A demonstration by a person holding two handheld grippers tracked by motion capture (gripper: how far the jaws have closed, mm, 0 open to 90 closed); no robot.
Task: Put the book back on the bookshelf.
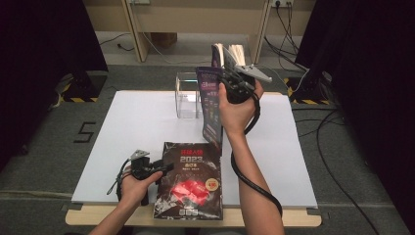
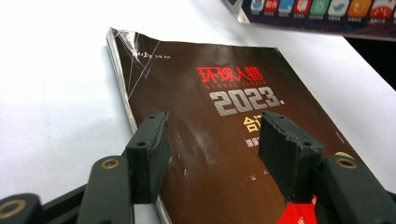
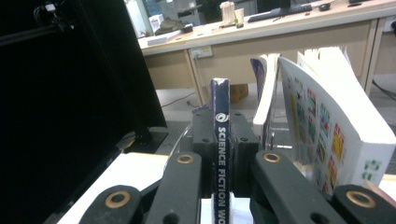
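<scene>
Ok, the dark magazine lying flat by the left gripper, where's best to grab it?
Probably its left long edge, the spine. The dark magazine lies flat on the table, so the open left gripper would need to approach low from the left, one jaw slid underneath that edge.

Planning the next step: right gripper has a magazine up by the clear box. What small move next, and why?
Probably lower the magazine a little toward the clear box. The right gripper is shut on its spine and holds it upright, pages fanning open, just beside the box. The left gripper rests open over the dark book lying flat, so it need not move.
</scene>
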